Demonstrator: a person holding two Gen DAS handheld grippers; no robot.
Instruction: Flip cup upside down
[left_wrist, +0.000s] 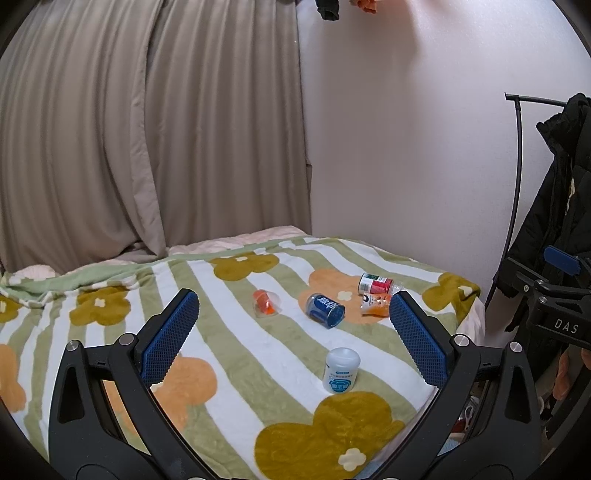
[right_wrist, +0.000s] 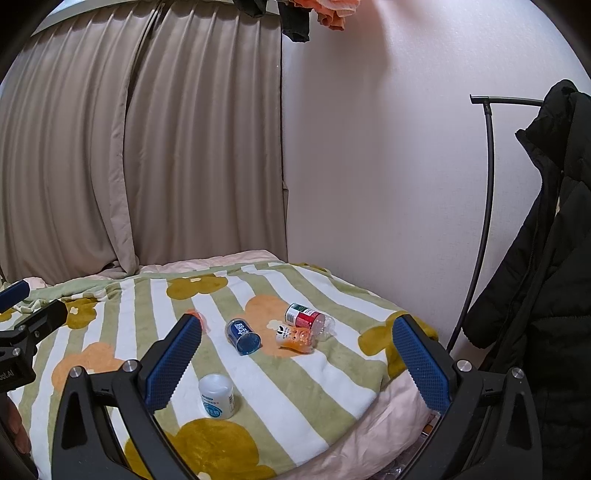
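Several small cups lie on a striped flowered blanket (left_wrist: 229, 369). A white cup (left_wrist: 341, 371) stands with its closed end up; it also shows in the right wrist view (right_wrist: 217, 396). A blue cup (left_wrist: 325, 310) (right_wrist: 242, 336) lies on its side. An orange-print cup (left_wrist: 375, 304) (right_wrist: 295, 338), a red-and-white cup (left_wrist: 376, 284) (right_wrist: 304, 316) and a clear cup with orange inside (left_wrist: 265, 302) also lie tipped. My left gripper (left_wrist: 293, 339) is open and empty, held above the blanket. My right gripper (right_wrist: 297, 363) is open and empty too.
Beige curtains (left_wrist: 147, 129) hang behind the bed and a white wall (left_wrist: 406, 147) stands to the right. A black coat (right_wrist: 546, 258) hangs on a rack (right_wrist: 487, 203) at the right. The bed edge (right_wrist: 369, 424) drops off at the front right.
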